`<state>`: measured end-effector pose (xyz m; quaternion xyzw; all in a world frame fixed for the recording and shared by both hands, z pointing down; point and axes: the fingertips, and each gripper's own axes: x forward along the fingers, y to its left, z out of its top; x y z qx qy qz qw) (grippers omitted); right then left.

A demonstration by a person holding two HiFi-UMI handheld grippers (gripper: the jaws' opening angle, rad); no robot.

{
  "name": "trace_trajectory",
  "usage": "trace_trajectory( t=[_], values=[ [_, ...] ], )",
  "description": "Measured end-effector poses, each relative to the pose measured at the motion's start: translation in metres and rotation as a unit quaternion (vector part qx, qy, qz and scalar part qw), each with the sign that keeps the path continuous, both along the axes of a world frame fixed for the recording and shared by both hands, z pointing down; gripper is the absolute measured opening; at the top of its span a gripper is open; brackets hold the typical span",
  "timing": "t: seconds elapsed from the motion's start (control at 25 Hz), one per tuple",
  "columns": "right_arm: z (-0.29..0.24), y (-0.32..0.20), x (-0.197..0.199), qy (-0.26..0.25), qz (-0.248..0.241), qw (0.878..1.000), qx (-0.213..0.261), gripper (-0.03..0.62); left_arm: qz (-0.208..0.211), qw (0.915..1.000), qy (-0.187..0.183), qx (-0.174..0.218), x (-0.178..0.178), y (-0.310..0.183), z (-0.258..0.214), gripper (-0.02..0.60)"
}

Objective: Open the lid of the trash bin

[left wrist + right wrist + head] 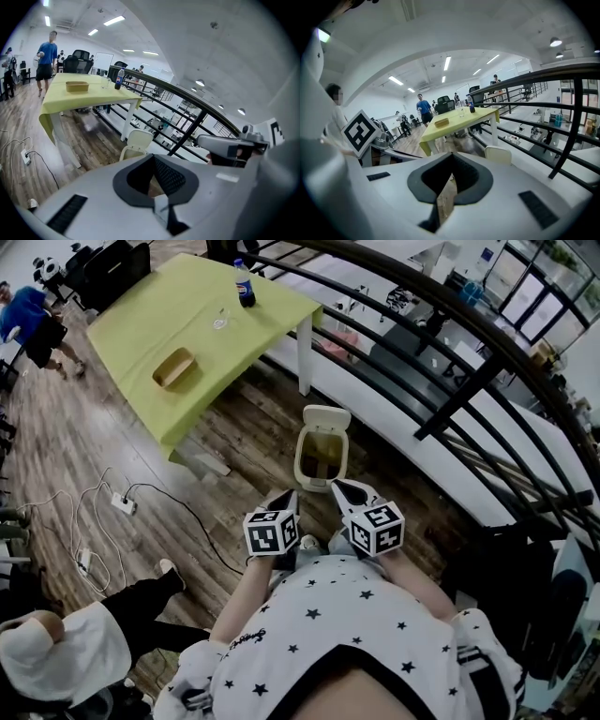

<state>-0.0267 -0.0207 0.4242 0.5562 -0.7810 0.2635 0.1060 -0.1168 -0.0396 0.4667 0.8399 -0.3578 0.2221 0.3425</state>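
The cream trash bin (321, 457) stands on the wood floor by the railing. Its lid (325, 415) is swung up at the far side, so the inside shows. My left gripper (286, 496) and right gripper (343, 487) are held side by side close to my body, short of the bin and touching nothing, both shut and empty. In the left gripper view the shut left gripper (154, 157) points over the raised lid (139, 140), with the right gripper (224, 145) beside it. From the right gripper view, that gripper (452, 155) also has the lid (497, 153) ahead.
A yellow-green table (141, 324) carries a bottle (245, 283), a glass and a wooden tray (174, 367). A black railing (450, 409) runs along the right. Cables and a power strip (123, 503) lie on the floor at left. A person (66, 648) sits at the bottom left.
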Motion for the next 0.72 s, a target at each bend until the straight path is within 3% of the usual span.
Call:
trace_trajectory(
  t=[0.72],
  values=[
    [0.0, -0.001, 0.0055, 0.001, 0.005, 1.0, -0.002, -0.006, 0.006, 1.0, -0.001, -0.005, 0.0053, -0.0031, 0.0004, 0.011]
  ],
)
